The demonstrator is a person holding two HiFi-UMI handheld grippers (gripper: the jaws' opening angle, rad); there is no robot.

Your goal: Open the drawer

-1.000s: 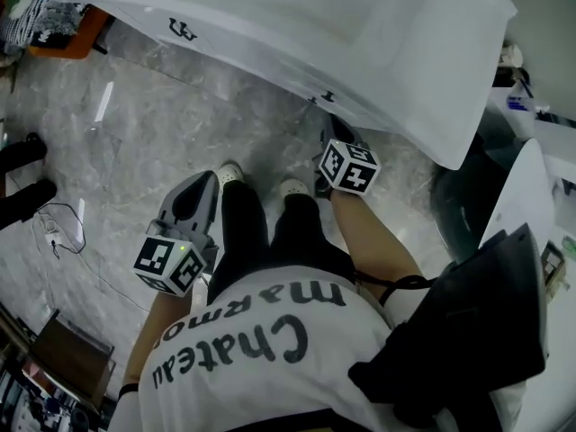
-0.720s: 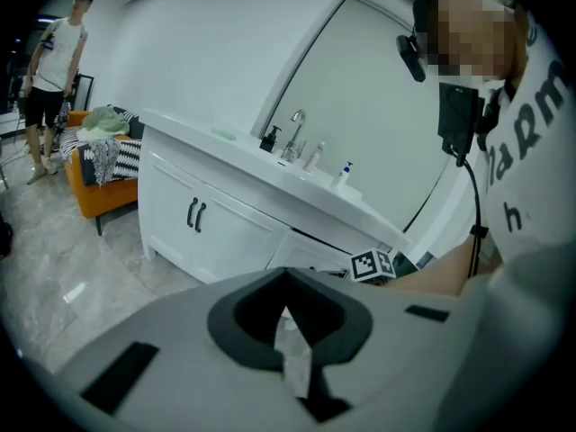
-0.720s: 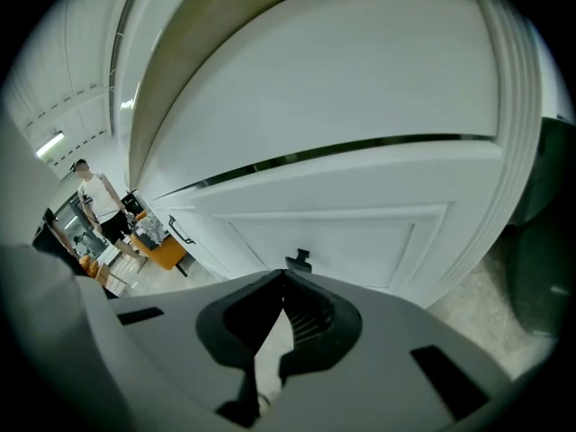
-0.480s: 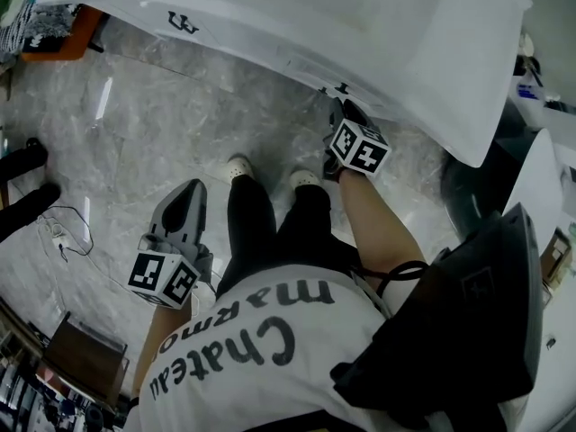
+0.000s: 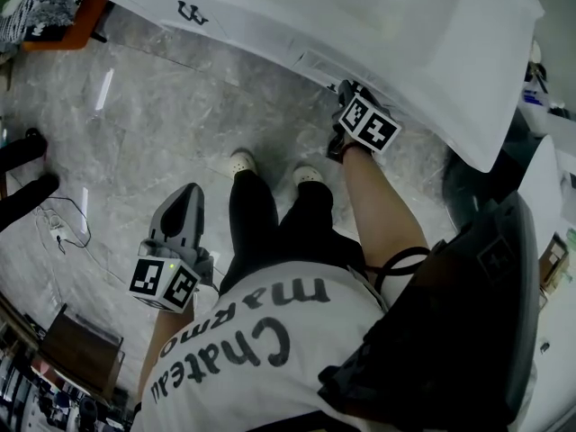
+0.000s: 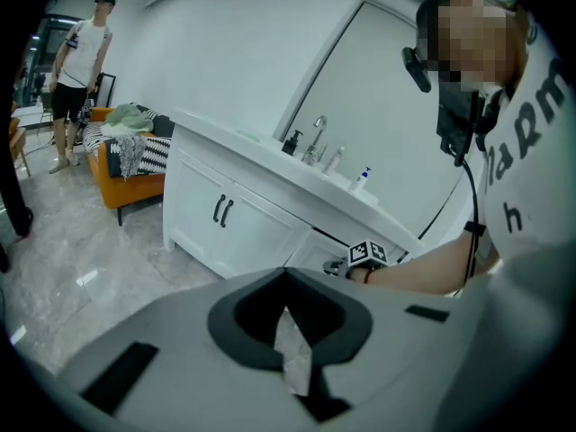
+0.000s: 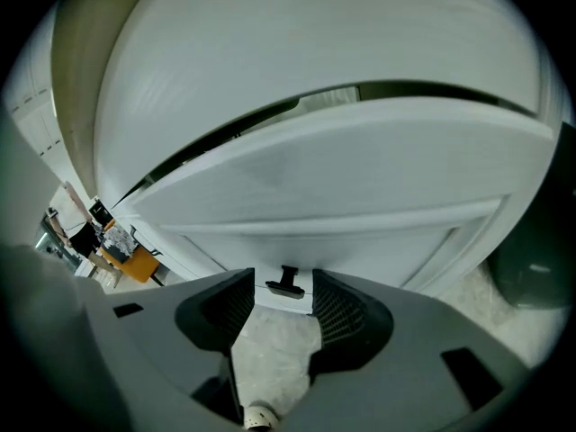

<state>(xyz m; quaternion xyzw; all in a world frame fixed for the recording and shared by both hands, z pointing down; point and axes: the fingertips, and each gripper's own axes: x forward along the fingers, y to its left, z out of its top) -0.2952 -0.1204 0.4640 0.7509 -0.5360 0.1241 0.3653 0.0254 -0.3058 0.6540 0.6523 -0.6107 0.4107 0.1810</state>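
The white drawer front [image 7: 360, 178] fills the right gripper view, with a dark slit along its top edge under the counter. Its small black handle [image 7: 288, 280] sits just ahead of my right gripper [image 7: 283, 297], in line with the gap. The jaws have just been opening and stand open, apart from the handle. From the head view, the right gripper [image 5: 346, 93] is up against the cabinet [image 5: 270, 25]. My left gripper [image 5: 184, 196] hangs beside the person's leg over the floor, shut and holding nothing, its tips [image 6: 287, 274] meeting.
Grey marble floor lies below. The person's shoes [image 5: 241, 162] stand in front of the cabinet. A dark round bin [image 5: 468, 187] stands at the right. A cable [image 5: 63, 228] lies at the left. Another person [image 6: 76, 61] and an orange sofa [image 6: 126, 178] are farther off.
My right gripper has moved away from the person's body up to the drawer front. The left gripper has drifted slightly at the person's side.
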